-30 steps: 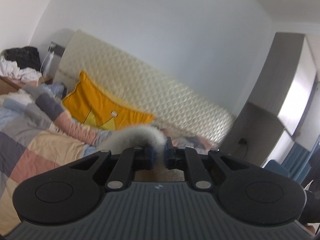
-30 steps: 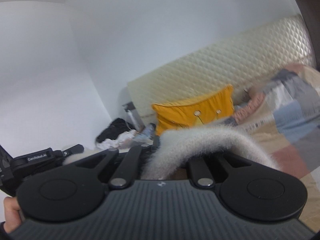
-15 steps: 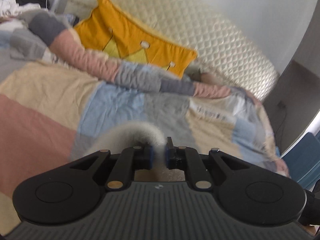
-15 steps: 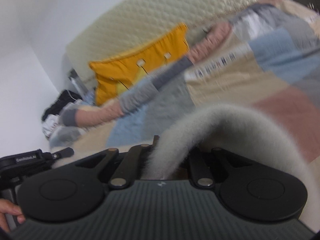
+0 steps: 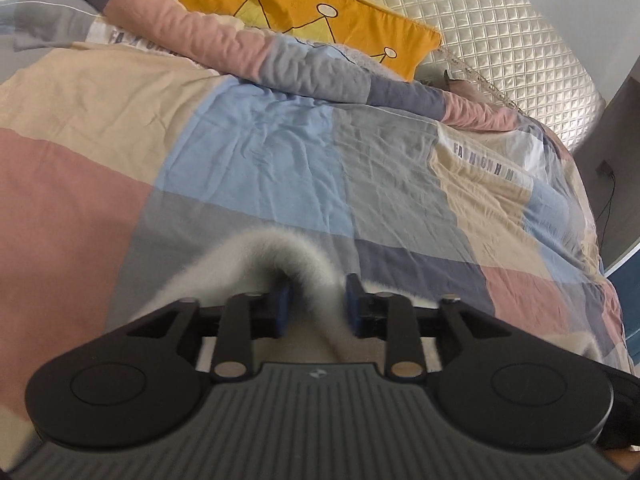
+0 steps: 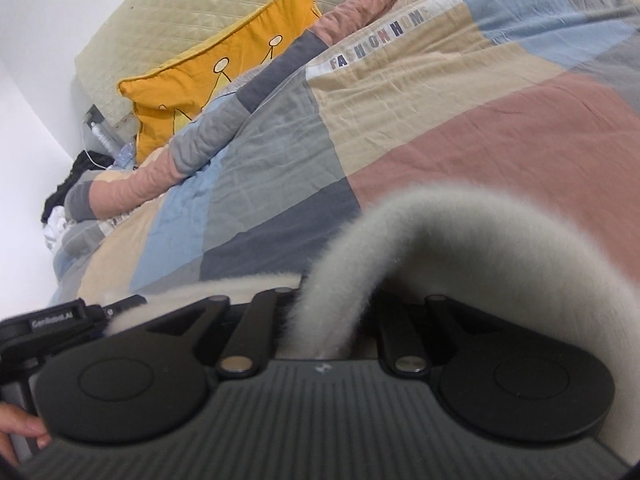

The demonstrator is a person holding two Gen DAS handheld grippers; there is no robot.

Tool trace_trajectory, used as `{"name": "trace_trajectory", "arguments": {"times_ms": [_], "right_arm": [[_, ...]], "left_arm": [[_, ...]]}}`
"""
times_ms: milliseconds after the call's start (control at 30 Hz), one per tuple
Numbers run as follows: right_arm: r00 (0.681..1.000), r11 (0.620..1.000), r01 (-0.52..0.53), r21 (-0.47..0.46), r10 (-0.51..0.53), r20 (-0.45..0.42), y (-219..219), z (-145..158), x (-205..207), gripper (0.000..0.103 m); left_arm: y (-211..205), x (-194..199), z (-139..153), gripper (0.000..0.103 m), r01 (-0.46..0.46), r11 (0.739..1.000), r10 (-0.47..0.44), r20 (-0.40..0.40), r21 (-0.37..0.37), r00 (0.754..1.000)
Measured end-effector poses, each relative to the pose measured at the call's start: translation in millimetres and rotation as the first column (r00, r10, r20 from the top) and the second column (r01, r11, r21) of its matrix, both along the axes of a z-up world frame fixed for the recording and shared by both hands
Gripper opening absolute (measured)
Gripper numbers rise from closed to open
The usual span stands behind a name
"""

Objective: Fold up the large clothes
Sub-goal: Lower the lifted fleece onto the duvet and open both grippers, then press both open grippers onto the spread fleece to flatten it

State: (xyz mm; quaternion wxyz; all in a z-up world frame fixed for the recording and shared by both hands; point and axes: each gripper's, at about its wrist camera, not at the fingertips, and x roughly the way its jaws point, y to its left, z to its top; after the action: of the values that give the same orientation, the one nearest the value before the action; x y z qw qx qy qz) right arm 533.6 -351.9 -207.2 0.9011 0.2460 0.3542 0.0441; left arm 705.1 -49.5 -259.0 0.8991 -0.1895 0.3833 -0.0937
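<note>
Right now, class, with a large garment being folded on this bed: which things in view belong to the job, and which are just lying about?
Part of the job:
- fluffy white garment, between both tongs
- left tongs, jaws opening, pads clear of it
- right tongs, jaws opening
- patchwork duvet, the folding surface

Lying about:
- yellow crown cushion
- quilted headboard
- dark clothes pile

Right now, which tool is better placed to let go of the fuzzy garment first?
Probably left. The left tool is opening, with a gap beside the fuzzy garment. The right tool is only starting to open, fabric filling its gap.
</note>
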Motion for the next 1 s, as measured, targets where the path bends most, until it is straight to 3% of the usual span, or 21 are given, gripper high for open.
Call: {"name": "trace_trajectory", "arguments": {"times_ms": [33,100,200,433,667,867,1000], "right_arm": [[1.0,1.0,0.011,0.022,-0.011,-0.012,-1,3,-4,0.028],[0.999,0.995,0.033,0.096,-0.031,-0.026,-5,9,-16,0.048],[0.999,0.994,0.036,0.099,-0.035,-0.011,-4,25,-38,0.056],[0.998,0.999,-0.041,-0.006,0.041,0.053,9,71,-108,0.056],[0.994,0.999,-0.049,-0.022,0.051,0.098,12,108,-187,0.056],[0.991,0.995,-0.038,-0.089,0.049,0.124,20,135,-252,0.056],[0.995,0.986,-0.045,-0.162,0.058,0.075,30,145,-287,0.056]], "left_arm": [[1,-9,8,0.053,-0.002,1.0,0.002,0.001,-0.012,1.0],[5,-23,15,0.058,0.011,0.999,-0.01,0.007,-0.048,1.0],[4,-46,24,0.058,0.019,1.0,-0.019,0.002,-0.015,1.0],[3,-126,62,0.058,0.031,1.0,-0.031,0.037,0.005,0.999],[10,-218,104,0.058,0.057,0.998,-0.06,0.084,0.029,0.995],[45,-296,126,0.058,0.026,0.999,-0.024,0.091,-0.02,0.996],[83,-342,140,0.058,-0.082,0.995,0.077,0.102,0.054,0.992]]}}
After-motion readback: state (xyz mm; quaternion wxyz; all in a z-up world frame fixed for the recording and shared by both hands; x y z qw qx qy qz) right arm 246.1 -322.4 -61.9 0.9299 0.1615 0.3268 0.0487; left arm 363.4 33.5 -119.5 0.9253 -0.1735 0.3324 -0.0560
